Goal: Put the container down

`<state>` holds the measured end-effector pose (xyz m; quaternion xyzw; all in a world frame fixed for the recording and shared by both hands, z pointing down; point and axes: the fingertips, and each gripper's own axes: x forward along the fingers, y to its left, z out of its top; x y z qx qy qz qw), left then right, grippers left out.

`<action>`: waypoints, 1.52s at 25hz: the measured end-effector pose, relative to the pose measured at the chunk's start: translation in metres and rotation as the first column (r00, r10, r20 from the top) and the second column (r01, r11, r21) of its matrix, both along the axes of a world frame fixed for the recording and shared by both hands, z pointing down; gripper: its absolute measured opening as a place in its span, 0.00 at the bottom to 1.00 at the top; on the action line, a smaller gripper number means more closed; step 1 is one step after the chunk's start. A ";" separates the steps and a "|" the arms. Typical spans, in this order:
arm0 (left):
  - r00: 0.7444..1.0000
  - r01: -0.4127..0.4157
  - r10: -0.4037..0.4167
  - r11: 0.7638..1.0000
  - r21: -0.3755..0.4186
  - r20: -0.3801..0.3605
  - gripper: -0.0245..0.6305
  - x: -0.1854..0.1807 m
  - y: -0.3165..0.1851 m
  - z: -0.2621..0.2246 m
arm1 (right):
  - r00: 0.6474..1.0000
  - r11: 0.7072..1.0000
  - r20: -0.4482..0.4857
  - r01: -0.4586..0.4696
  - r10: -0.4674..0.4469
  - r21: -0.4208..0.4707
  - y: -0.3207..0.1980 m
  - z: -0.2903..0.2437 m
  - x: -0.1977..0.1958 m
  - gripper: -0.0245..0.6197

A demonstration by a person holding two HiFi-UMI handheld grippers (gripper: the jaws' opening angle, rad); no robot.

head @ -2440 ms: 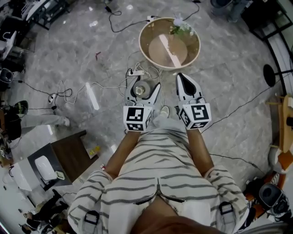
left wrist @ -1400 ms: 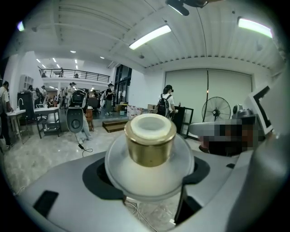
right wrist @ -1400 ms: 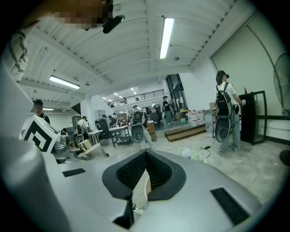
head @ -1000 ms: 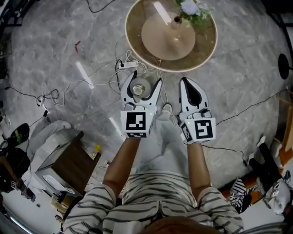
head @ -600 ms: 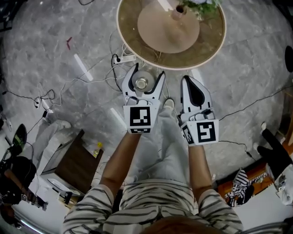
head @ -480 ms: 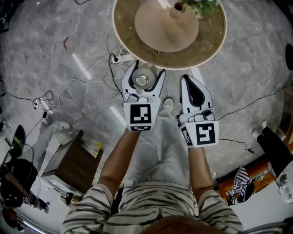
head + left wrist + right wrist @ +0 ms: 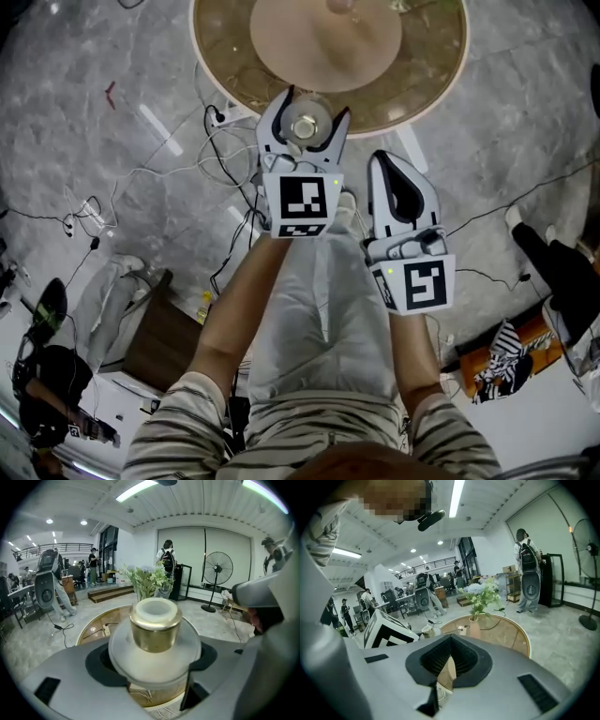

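Observation:
The container (image 7: 303, 123) is a clear glass jar with a gold collar and a pale lid. My left gripper (image 7: 305, 111) is shut on it, and the jaws stand wide around its body. In the head view it hangs over the near rim of the round glass-topped table (image 7: 427, 80). The left gripper view shows the jar's cap (image 7: 154, 629) upright between the grey jaws, with the table (image 7: 93, 626) beyond. My right gripper (image 7: 386, 161) is shut on nothing, beside and slightly behind the left. In the right gripper view, the jar (image 7: 427, 631) is at the left.
A vase of flowers (image 7: 476, 627) stands on the table. White cables and a power strip (image 7: 220, 117) lie on the marble floor by the table's foot. A dark wooden box (image 7: 164, 342) stands at the left and bags (image 7: 506, 361) at the right. A standing fan (image 7: 217, 569) and people are far behind.
The person has stepped toward the table. The left gripper has carried the container forward from over the floor cables to over the table's near rim. The right gripper followed, still shut.

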<state>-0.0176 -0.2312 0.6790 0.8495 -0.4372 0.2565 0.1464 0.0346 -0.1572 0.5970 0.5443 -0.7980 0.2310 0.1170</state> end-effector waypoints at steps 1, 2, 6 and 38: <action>1.000 -0.007 0.007 1.000 -0.003 0.004 0.55 0.004 -0.003 0.007 | 1.000 1.000 -0.002 -0.008 0.008 -0.007 0.001 0.004 0.003 0.05; 1.000 -0.015 0.015 1.000 -0.005 0.008 0.55 0.007 -0.007 0.015 | 1.000 1.000 -0.003 -0.017 0.017 -0.014 0.002 0.007 0.006 0.05; 0.998 -0.058 0.058 0.998 0.003 0.035 0.55 0.017 -0.021 0.050 | 0.999 0.998 -0.005 -0.045 0.045 -0.038 0.003 0.024 0.014 0.05; 0.973 -0.215 0.216 0.976 -0.029 0.078 0.62 0.035 -0.029 0.144 | 0.994 0.993 -0.003 -0.109 0.109 -0.044 0.014 0.031 0.020 0.05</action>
